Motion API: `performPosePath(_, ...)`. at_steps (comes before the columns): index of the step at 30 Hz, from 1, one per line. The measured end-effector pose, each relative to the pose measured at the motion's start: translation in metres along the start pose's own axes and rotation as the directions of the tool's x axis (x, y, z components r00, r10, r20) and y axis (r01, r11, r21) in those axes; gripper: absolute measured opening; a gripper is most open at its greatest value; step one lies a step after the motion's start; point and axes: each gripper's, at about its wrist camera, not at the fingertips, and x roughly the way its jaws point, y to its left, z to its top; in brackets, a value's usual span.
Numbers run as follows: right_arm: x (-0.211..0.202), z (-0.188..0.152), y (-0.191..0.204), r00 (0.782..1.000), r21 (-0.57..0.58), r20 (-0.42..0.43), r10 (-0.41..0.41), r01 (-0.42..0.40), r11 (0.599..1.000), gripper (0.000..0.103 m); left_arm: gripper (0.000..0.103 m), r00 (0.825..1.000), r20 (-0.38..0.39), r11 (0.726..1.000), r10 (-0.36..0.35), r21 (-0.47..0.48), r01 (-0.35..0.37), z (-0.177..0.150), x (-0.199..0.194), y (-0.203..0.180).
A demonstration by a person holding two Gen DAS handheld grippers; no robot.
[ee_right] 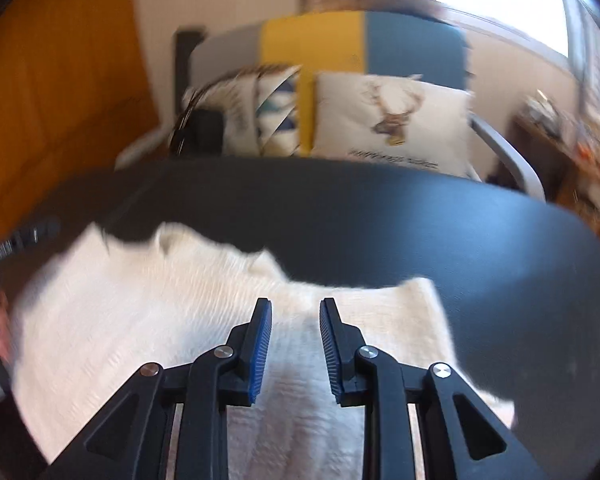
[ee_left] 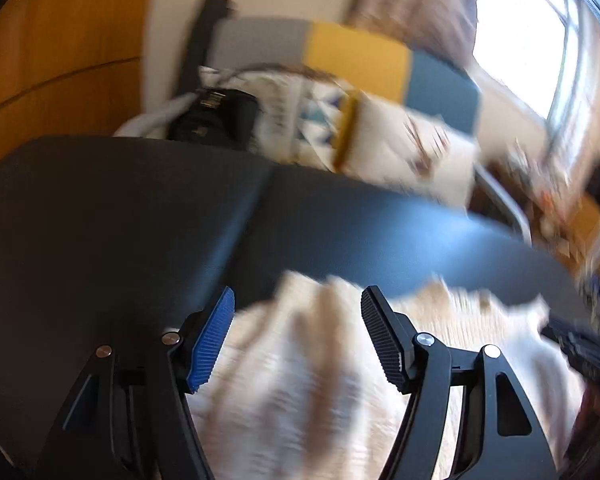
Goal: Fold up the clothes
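Observation:
A cream knitted garment [ee_right: 140, 320] lies rumpled on the black table [ee_right: 380, 216]. My right gripper [ee_right: 296, 308] hovers over its near part, jaws a narrow gap apart with nothing pinched between the pads. In the left wrist view the same garment [ee_left: 300, 380] spreads blurred below my left gripper [ee_left: 298, 300], which stands wide open above the cloth, pads clear of it. The other gripper shows as a dark blur at the right edge [ee_left: 584, 348] in that view. At the left edge of the right wrist view, the left gripper [ee_right: 16, 240] appears with part of a hand.
Beyond the table [ee_left: 140, 208] stands a chair [ee_right: 360, 36] in grey, yellow and blue with a deer-print cushion [ee_right: 392, 116] and a black bag [ee_left: 216, 116]. An orange wall [ee_right: 60, 100] is at left, a bright window [ee_left: 516, 32] at right.

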Motion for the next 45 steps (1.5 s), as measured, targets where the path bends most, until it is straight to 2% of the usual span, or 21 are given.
performPosePath(2,0.017,-0.001,0.0,0.998,-0.012,-0.062,-0.029,0.028,1.0,0.024,0.069,0.997,-0.062,0.991,0.045,0.131,-0.037,-0.003,0.017,-0.022)
performPosePath(4,0.029,-0.003,-0.01,0.991,0.013,-0.112,-0.071,0.072,0.997,0.024,0.07,0.986,-0.132,0.976,0.103,0.207,-0.075,-0.004,0.04,-0.03)
performPosePath(6,0.03,-0.005,-0.028,0.988,0.108,-0.1,-0.114,0.125,0.986,0.025,0.074,0.982,-0.124,0.978,0.144,0.17,-0.122,0.004,0.047,-0.023)
performPosePath(8,0.027,-0.008,-0.049,0.988,0.209,-0.086,-0.126,0.141,0.968,0.025,0.088,0.977,-0.126,0.982,0.172,0.1,-0.16,0.011,0.051,-0.008)
performPosePath(10,0.024,-0.015,-0.065,0.996,0.29,-0.055,-0.072,0.085,0.953,0.023,0.091,0.978,-0.176,0.992,0.112,-0.043,-0.122,0.012,0.057,0.018)
performPosePath(12,0.022,-0.02,-0.074,0.999,0.331,-0.033,-0.027,0.036,0.943,0.023,0.091,0.982,-0.18,0.989,0.05,-0.128,-0.073,0.012,0.059,0.034)
performPosePath(15,0.018,-0.021,-0.084,1.0,0.38,-0.002,0.03,-0.027,0.925,0.023,0.091,0.983,-0.179,0.99,0.04,-0.125,-0.063,0.012,0.051,0.034)
performPosePath(18,-0.009,-0.019,-0.081,0.996,0.423,0.06,-0.068,0.037,0.905,0.026,0.091,0.995,-0.104,0.989,0.015,-0.143,-0.03,0.014,0.027,0.032)
performPosePath(20,-0.029,-0.02,-0.078,0.99,0.417,0.108,-0.088,0.036,0.908,0.026,0.091,0.999,-0.041,0.989,-0.011,-0.15,0.005,0.017,0.014,0.03)
performPosePath(22,-0.03,-0.018,-0.07,0.991,0.37,0.079,-0.106,0.069,0.926,0.026,0.091,1.0,-0.005,0.992,0.025,-0.125,-0.026,0.014,0.009,0.029)
performPosePath(23,-0.025,-0.016,-0.068,0.992,0.334,0.048,-0.118,0.096,0.938,0.026,0.091,0.999,-0.013,0.993,0.05,-0.107,-0.051,0.013,0.012,0.027)
performPosePath(25,-0.01,-0.016,-0.068,0.987,0.29,-0.022,-0.162,0.161,0.943,0.026,0.091,0.986,-0.13,0.992,0.108,-0.057,-0.116,0.012,0.035,0.028)
performPosePath(26,-0.002,-0.02,-0.073,0.983,0.298,-0.068,-0.172,0.185,0.937,0.026,0.091,0.978,-0.172,0.99,0.119,-0.053,-0.13,0.012,0.042,0.031)
performPosePath(27,0.003,-0.024,-0.08,0.984,0.325,-0.101,-0.148,0.173,0.93,0.026,0.091,0.979,-0.182,0.991,0.091,-0.08,-0.107,0.012,0.044,0.038)
performPosePath(28,0.003,-0.027,-0.086,0.991,0.353,-0.098,-0.089,0.118,0.928,0.025,0.091,0.983,-0.169,0.989,0.077,-0.109,-0.097,0.014,0.04,0.044)
performPosePath(29,0.003,-0.028,-0.092,0.993,0.382,-0.088,-0.082,0.11,0.917,0.024,0.091,0.986,-0.151,0.987,0.071,-0.135,-0.092,0.015,0.035,0.049)
performPosePath(33,0.005,-0.034,-0.1,0.997,0.413,-0.05,-0.053,0.069,0.908,0.025,0.091,0.983,-0.11,0.97,0.148,-0.179,-0.166,0.027,0.015,0.077)
performPosePath(34,0.006,-0.036,-0.1,0.999,0.406,-0.018,-0.046,0.049,0.913,0.025,0.091,0.984,-0.108,0.967,0.144,-0.193,-0.163,0.028,0.011,0.085)
performPosePath(39,0.007,-0.041,-0.097,0.998,0.395,-0.016,-0.053,0.055,0.917,0.026,0.091,0.989,-0.145,0.963,0.036,-0.258,-0.073,0.027,-0.002,0.113)
performPosePath(41,0.005,-0.041,-0.099,0.999,0.398,-0.013,-0.049,0.05,0.916,0.026,0.091,0.978,-0.209,0.97,-0.005,-0.24,-0.047,0.02,0.001,0.113)
performPosePath(45,0.005,-0.044,-0.104,1.0,0.425,-0.006,-0.022,0.023,0.905,0.027,0.091,0.94,-0.317,0.976,-0.124,-0.212,0.057,0.012,0.013,0.115)
